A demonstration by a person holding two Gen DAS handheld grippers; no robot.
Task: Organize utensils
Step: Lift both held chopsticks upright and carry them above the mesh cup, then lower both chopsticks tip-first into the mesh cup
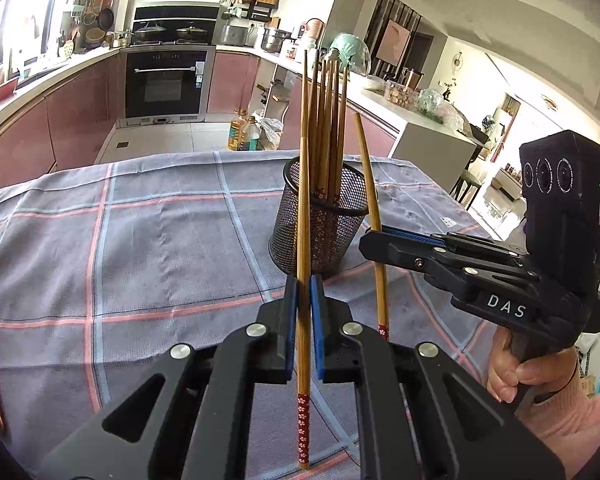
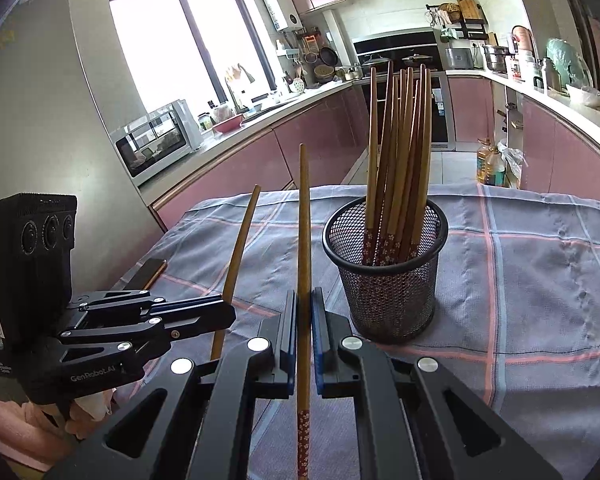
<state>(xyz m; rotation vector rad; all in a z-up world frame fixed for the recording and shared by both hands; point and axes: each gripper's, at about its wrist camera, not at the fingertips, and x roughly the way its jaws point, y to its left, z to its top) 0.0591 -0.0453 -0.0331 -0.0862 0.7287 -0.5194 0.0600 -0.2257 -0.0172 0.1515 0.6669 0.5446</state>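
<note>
A black mesh cup [image 1: 320, 220] stands on the checked cloth with several wooden chopsticks [image 1: 328, 120] upright in it; it also shows in the right wrist view [image 2: 384, 280]. My left gripper [image 1: 304, 292] is shut on one wooden chopstick [image 1: 303, 200] with a red patterned end, held upright just in front of the cup. My right gripper [image 2: 304, 304] is shut on another such chopstick [image 2: 304, 240], held upright left of the cup. In the left wrist view the right gripper [image 1: 374, 236] and its chopstick [image 1: 370, 176] are right of the cup.
The table carries a grey cloth with pink and blue lines [image 1: 140, 248]. A dark phone-like slab [image 2: 148, 272] lies near the cloth's left edge. Kitchen counters, an oven [image 1: 164, 84] and oil bottles [image 1: 244, 130] lie beyond the table.
</note>
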